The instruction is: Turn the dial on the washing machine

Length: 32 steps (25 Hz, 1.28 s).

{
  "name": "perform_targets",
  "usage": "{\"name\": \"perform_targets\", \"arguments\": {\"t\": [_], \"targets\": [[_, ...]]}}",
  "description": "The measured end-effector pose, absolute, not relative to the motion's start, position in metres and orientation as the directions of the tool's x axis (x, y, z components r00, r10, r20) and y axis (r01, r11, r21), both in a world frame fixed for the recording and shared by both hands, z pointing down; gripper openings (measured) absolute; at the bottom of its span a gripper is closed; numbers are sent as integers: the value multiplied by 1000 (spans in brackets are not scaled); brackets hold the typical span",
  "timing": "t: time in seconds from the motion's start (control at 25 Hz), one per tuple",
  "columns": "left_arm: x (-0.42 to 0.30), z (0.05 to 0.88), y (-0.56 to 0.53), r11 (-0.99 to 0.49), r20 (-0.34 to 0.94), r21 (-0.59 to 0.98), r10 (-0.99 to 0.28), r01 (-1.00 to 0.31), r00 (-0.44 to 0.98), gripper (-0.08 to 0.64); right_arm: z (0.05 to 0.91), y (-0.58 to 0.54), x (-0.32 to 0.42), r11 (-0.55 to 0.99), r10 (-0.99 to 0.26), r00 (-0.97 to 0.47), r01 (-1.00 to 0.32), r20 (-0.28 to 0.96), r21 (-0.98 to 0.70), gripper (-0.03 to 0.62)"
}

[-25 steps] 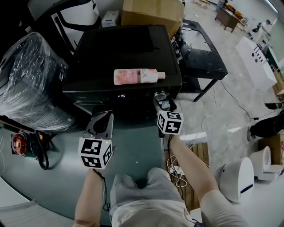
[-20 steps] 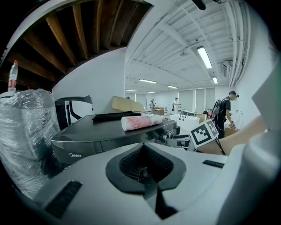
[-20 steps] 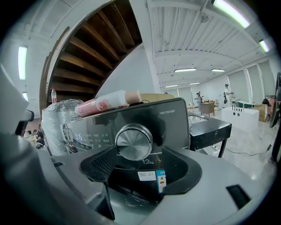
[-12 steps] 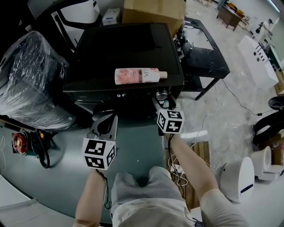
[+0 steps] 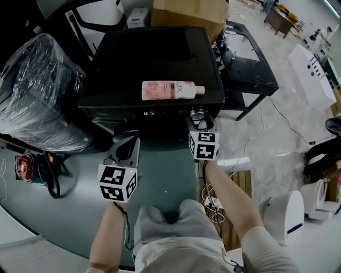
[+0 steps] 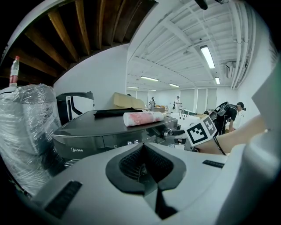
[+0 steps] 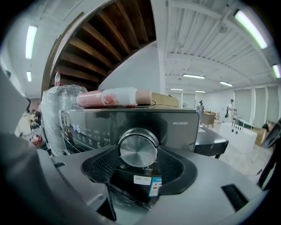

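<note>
The dark washing machine (image 5: pixel 154 58) stands in front of me, its control panel facing me. Its round metal dial (image 5: pixel 196 113) sits at the panel's right end. My right gripper (image 5: pixel 198 121) is at the dial. In the right gripper view the dial (image 7: pixel 138 148) fills the gap between the two dark pads (image 7: pixel 103 166), and its rim touches both. These jaws have just been closing on it. My left gripper (image 5: pixel 123 146) hangs lower left, short of the machine's front. Its jaws meet in a seam with nothing between them (image 6: pixel 144 165).
A pink bottle (image 5: pixel 170 89) lies on the machine's lid. A plastic-wrapped bundle (image 5: pixel 37 90) stands at the left, a cardboard box (image 5: pixel 189 11) behind, and a black table (image 5: pixel 248 69) at the right. Cables and a white appliance (image 5: pixel 285 213) lie on the floor at the right.
The right gripper's marker cube has rolled slightly at the dial. The left gripper has stayed where it was.
</note>
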<state>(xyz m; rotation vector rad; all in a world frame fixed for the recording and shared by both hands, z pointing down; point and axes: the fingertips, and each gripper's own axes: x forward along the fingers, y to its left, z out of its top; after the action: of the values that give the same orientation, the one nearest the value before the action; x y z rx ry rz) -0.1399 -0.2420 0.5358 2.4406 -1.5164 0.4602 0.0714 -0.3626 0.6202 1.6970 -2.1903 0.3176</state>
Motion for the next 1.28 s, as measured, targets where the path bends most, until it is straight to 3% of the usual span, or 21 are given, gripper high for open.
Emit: {"name": "perform_targets", "arguments": {"t": [0.36,0.6,1.28], "targets": [[-144,539,-240,-440,394,33,-820,-897,416,20,618,-361,66,319,-891,-127,-858,436,402,299],[-146,542,-239,-448,400,44,-811,-893,427,20,621,-362,67,310,-904,-13,-705,426,637,299],[-134,556,-226,-487,398,57,-790,-871,467,20,627,-361,69,373,-883,114,-420,456,827,299]]}}
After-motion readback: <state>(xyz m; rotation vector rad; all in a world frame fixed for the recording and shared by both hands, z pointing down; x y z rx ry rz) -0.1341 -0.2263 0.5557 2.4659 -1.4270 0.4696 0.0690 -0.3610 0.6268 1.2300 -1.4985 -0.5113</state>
